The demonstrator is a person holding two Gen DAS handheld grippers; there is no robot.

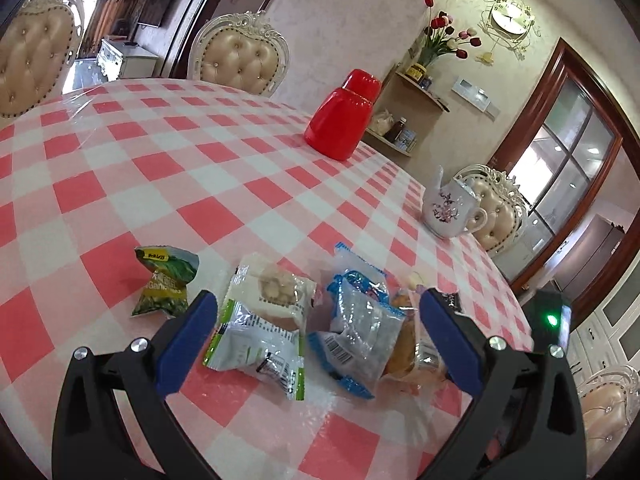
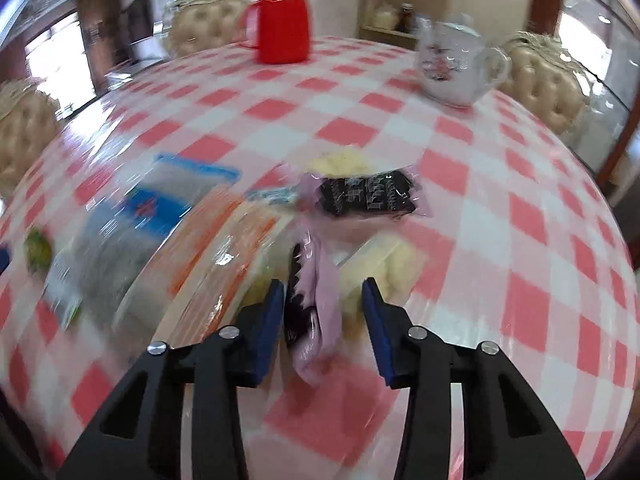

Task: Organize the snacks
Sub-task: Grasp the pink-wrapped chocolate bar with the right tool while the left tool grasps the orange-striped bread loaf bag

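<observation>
Several wrapped snacks lie on a red and white checked tablecloth [image 1: 160,168]. In the left wrist view my left gripper [image 1: 318,308] is open just above a green and white packet [image 1: 260,336] and a blue and clear packet [image 1: 360,328], with an orange pastry packet [image 1: 412,352] by its right finger. A green packet [image 1: 166,280] lies apart to the left. In the blurred right wrist view my right gripper [image 2: 325,294] is open around the edge of a pink and black packet [image 2: 316,320]. A second pink and black packet [image 2: 368,196] lies beyond it.
A red flask [image 1: 344,116] stands far across the table and a white floral teapot [image 1: 450,208] stands near the right edge; both also show in the right wrist view [image 2: 282,20] [image 2: 456,64]. Cream padded chairs [image 1: 244,56] ring the table. A corner shelf [image 1: 416,92] stands behind.
</observation>
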